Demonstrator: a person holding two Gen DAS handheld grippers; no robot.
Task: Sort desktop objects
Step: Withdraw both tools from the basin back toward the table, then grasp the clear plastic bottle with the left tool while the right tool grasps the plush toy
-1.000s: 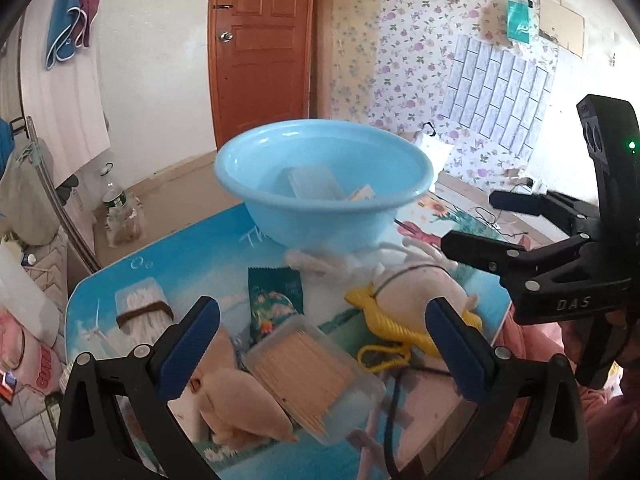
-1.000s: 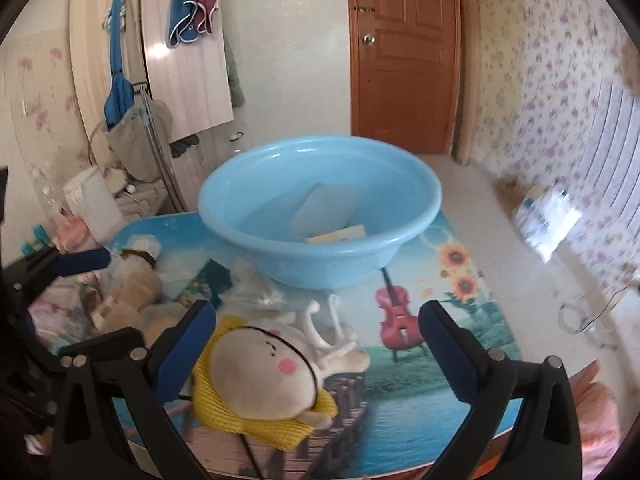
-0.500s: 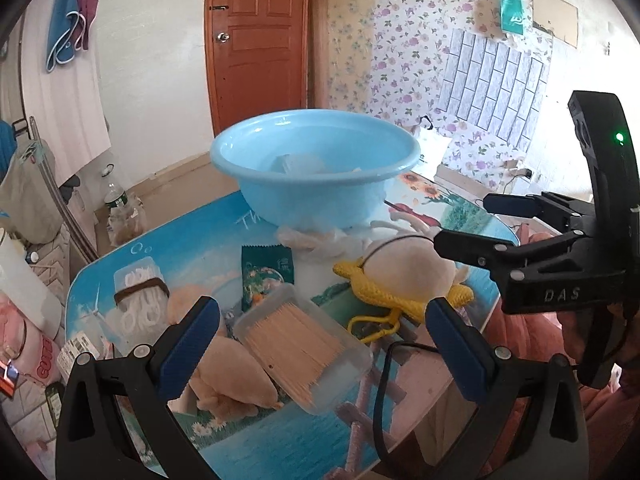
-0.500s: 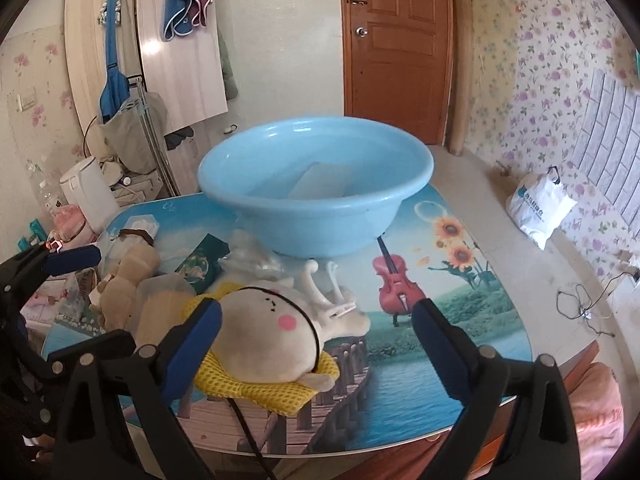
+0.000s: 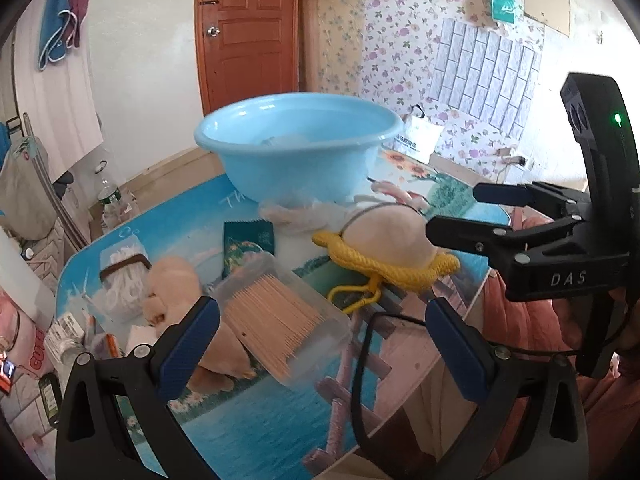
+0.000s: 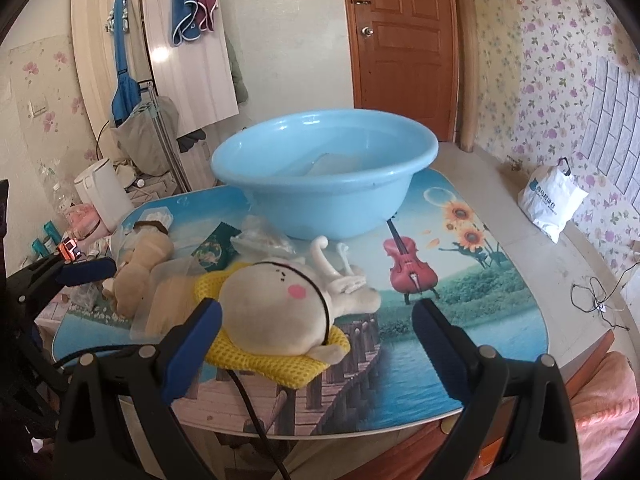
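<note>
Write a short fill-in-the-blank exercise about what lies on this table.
1. The plush rabbit lies on a ____ mesh cloth.
2. The big plastic basin is light ____.
3. The clear box in front of the left hand-held gripper is full of ____.
4. The table print shows a red ____ beside sunflowers.

Missing words: yellow; blue; toothpicks; violin

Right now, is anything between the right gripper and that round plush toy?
Nothing visible. The right gripper hangs open just short of the plush toy, which lies on a yellow net with open space before it.
</note>
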